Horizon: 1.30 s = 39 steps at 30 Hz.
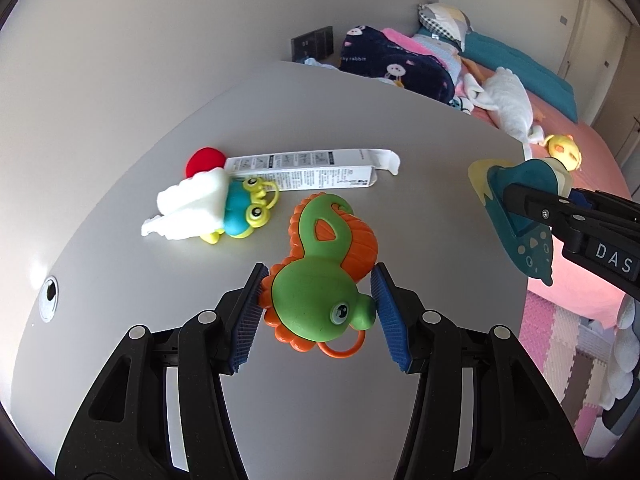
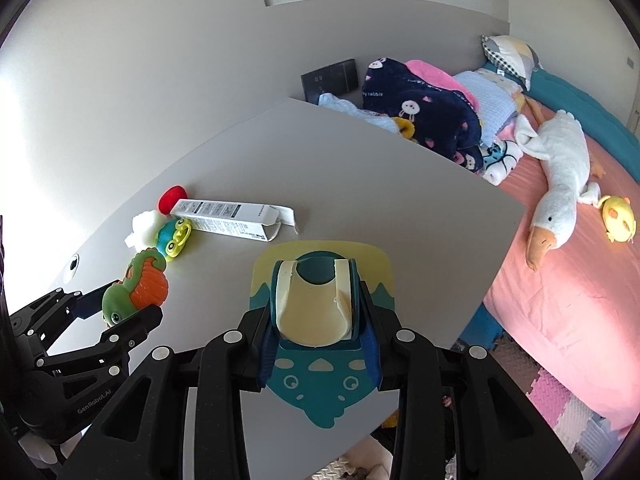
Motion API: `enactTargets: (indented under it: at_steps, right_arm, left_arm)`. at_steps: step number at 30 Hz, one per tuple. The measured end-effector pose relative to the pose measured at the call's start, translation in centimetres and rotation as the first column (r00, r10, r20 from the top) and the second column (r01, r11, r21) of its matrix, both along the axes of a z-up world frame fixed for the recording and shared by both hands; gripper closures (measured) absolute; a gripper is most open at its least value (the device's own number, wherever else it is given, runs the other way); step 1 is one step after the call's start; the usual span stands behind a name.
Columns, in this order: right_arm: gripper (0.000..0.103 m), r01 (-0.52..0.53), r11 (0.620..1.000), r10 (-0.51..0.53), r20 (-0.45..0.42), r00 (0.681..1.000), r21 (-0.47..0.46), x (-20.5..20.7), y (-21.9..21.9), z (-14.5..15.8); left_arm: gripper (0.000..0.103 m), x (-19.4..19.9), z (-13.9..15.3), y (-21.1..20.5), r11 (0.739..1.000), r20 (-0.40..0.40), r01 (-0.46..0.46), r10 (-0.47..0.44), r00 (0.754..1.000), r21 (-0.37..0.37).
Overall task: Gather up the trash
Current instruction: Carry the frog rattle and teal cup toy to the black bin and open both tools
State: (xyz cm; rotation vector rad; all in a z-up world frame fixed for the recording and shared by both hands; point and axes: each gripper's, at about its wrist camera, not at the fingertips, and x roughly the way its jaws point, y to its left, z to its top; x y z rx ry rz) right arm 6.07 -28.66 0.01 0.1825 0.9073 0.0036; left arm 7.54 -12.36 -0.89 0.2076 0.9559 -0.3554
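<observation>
My left gripper (image 1: 318,300) is closed around a green and orange seahorse toy (image 1: 320,284), its blue pads (image 1: 250,324) against both sides; the toy sits at the table surface. The same toy shows in the right wrist view (image 2: 136,288). My right gripper (image 2: 318,336) is shut on a teal and cream silicone bib (image 2: 316,308), held above the grey table (image 2: 360,184); it also shows in the left wrist view (image 1: 520,216). An empty white carton (image 1: 304,170) lies on the table beyond the toy.
A white foam piece (image 1: 192,208), a blue-yellow frog toy (image 1: 244,212) and a red ball (image 1: 206,160) lie by the carton. A bed (image 2: 568,280) with blankets and a plush goose (image 2: 560,184) stands right of the table edge. Foam floor mats (image 1: 560,344) lie below.
</observation>
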Motion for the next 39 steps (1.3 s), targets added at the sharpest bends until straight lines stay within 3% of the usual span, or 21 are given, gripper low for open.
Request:
enactTargets:
  at_steps: [21,39]
  right_arm:
    - [0.067,0.174,0.984,-0.175,0.029,0.984,0.034,-5.7,-9.7,0.5]
    - [0.067,0.344,0.939,-0.344,0.022,0.939,0.016,-11.2,-17.8,0.4]
  left_arm:
    - [0.051,-3.2,0.5,-9.9,0.985,0.014,0.170,-0.170,0.985,0.014]
    - [0.051,-6.1,0.3,-18.8,0.941,0.011,0.338,-0.338,0.941,0.003]
